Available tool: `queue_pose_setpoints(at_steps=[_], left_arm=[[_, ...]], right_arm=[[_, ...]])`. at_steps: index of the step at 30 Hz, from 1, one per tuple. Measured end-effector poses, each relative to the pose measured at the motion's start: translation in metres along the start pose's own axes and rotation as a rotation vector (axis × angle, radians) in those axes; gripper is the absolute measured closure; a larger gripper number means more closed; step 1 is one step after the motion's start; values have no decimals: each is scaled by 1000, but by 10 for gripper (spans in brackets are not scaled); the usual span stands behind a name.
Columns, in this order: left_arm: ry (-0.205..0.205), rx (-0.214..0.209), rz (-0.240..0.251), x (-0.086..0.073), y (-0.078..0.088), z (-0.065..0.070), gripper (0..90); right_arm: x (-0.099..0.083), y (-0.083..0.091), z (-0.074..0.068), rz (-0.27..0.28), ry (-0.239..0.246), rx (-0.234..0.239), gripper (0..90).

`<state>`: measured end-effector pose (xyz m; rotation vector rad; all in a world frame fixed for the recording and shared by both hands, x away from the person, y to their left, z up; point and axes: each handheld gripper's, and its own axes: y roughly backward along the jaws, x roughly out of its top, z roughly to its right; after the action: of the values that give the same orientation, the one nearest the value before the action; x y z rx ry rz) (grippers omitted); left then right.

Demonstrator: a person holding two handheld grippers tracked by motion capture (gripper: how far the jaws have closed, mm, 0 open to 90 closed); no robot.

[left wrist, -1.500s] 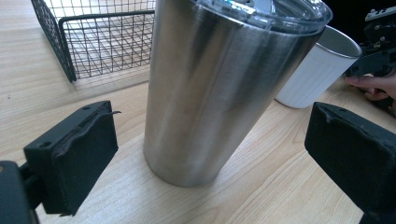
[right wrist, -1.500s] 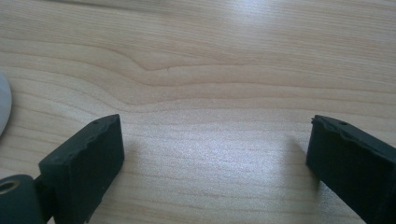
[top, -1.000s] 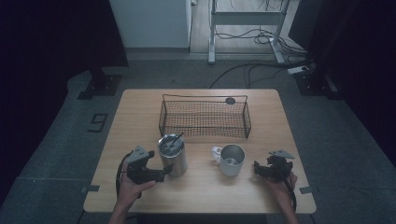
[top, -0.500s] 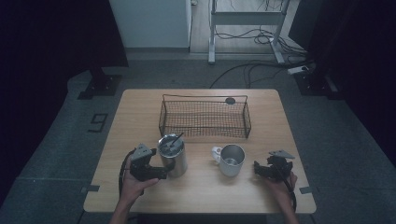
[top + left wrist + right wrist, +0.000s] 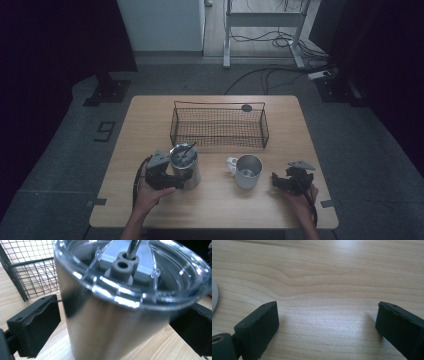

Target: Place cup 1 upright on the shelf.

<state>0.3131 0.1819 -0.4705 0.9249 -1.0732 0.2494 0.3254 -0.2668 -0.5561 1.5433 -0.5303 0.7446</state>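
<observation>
Hardly shifted since the earlier frames: left gripper (image 5: 176, 176) in the lower left of the high view, jaws just opened a little further around the tall stainless-steel tumbler with clear plastic lid and metal straw (image 5: 184, 165). Seen from the left gripper view, tumbler (image 5: 110, 322) standing upright between the two black pads, a sliver of pale tabletop (image 5: 60, 345) showing beside the left pad, so spread wide and not pressing, as far as can be told. Long axis of the tumbler vertical, straight ahead of the gripper and between its jaws. Far nearer to the left hand than to the right. Right gripper (image 5: 285, 181) at lower right, jaws apart over bare wood, holding nothing, just beside the short steel mug with white handle (image 5: 247, 171). Black wire basket (image 5: 218, 125) beyond both, toward the upper middle.
</observation>
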Motion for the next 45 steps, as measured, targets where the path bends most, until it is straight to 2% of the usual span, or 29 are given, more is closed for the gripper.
queue_pose_setpoints(at_steps=[13, 18, 24, 35, 42, 45], left_arm=[[-13, 18, 29, 3, -17, 2, 0], [-18, 25, 25, 0, -22, 2, 0], [-30, 32, 31, 0, -22, 2, 9], [-89, 61, 47, 0, -19, 6, 31], [-102, 57, 46, 0, -17, 5, 36], [-96, 57, 50, 0, -16, 5, 37]], right_arm=[[0, 0, 0, 1, 1, 0, 47], [0, 0, 0, 1, 0, -1, 49], [0, 0, 0, 1, 0, -1, 50], [0, 0, 0, 4, 2, 0, 58], [0, 0, 0, 4, 2, -1, 60], [0, 0, 0, 5, 2, 0, 60]])
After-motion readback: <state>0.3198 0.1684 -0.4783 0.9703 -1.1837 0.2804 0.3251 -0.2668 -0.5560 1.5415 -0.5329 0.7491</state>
